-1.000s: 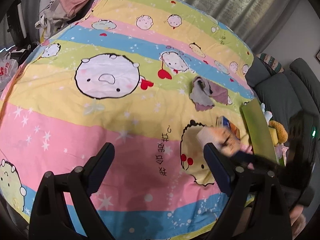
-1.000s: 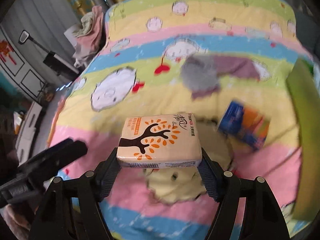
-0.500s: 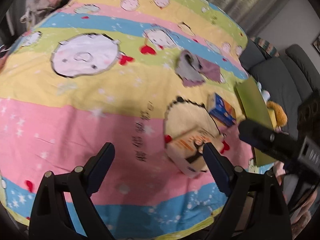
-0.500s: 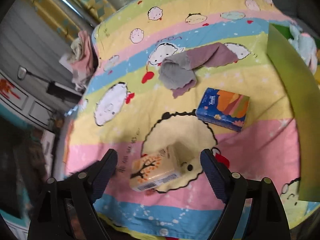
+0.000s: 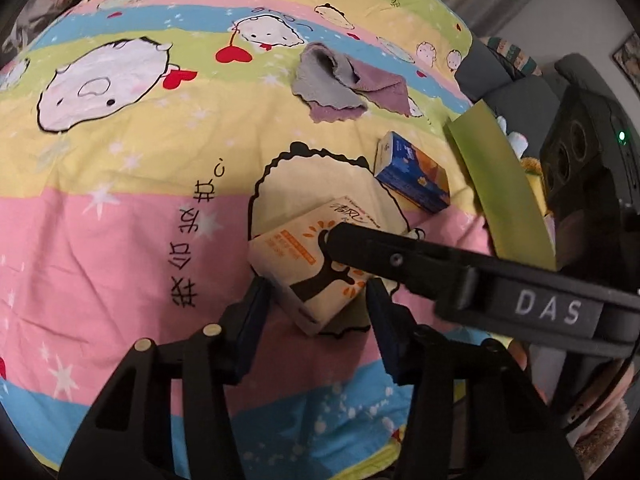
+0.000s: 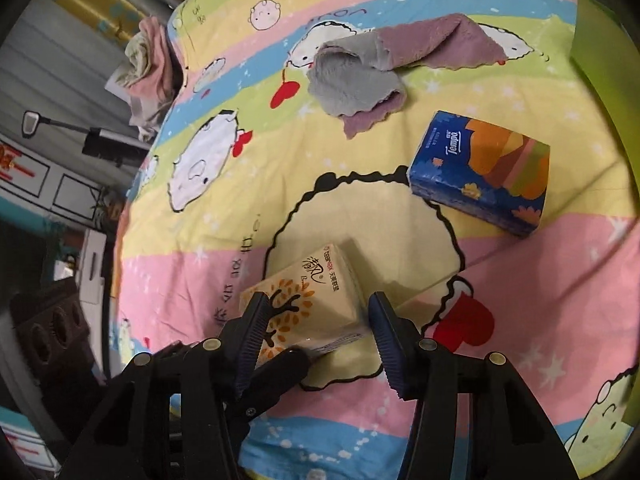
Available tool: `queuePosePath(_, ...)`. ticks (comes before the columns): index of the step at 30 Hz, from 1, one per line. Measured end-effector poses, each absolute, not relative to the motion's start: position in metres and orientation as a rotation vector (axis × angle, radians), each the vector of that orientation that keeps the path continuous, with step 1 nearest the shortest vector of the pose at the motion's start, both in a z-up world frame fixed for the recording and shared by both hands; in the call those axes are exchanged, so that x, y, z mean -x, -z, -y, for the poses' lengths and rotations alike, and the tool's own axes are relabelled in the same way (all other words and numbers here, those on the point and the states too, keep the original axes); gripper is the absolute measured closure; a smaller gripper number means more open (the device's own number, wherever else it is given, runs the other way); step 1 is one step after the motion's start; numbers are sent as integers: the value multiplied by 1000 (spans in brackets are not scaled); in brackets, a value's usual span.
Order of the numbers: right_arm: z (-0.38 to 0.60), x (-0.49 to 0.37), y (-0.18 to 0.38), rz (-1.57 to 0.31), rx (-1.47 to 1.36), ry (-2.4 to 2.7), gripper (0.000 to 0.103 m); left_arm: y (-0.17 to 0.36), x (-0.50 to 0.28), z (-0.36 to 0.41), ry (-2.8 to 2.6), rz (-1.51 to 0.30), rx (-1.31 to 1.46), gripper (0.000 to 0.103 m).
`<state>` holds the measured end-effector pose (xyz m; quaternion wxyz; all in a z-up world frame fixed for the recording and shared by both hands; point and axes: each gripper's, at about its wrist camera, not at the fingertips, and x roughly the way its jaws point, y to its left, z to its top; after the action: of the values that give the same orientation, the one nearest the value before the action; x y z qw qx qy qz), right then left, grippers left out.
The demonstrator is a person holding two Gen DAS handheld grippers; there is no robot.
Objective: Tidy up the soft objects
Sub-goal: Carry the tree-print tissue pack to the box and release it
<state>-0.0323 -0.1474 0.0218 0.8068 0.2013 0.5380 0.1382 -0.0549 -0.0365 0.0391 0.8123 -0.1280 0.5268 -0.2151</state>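
Observation:
An orange-and-cream tissue pack with a tree print [image 5: 304,260] [image 6: 310,312] lies on the striped cartoon bedsheet [image 5: 120,200]. My left gripper [image 5: 318,320] is open with its jaws either side of the pack's near end. My right gripper [image 6: 314,336] is open just above the same pack; one of its fingers [image 5: 400,256] crosses the pack in the left wrist view. A blue tissue pack [image 5: 412,178] [image 6: 480,172] lies beyond to the right. A grey and purple cloth [image 5: 340,84] [image 6: 384,68] lies crumpled farther back.
A green box flap [image 5: 500,184] stands at the bed's right edge, with plush toys behind it. A dark grey sofa [image 5: 520,92] is beyond. Piled clothes [image 6: 148,64] sit at the far left corner. A white cabinet [image 6: 36,176] stands left of the bed.
My right gripper let go of the orange tissue pack, which dropped onto the sheet. My left gripper moved in over the pack and its jaws narrowed around it.

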Motion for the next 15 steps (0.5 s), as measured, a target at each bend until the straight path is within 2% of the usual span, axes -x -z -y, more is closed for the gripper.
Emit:
queuePosePath(6,153,37,-27,-1122,-464,-318,48,-42,55,44,436,-1108,221,57)
queuePosePath(15,203,77,-101,-864,-501,-240,48,-102,60,76,514,-947,149,57)
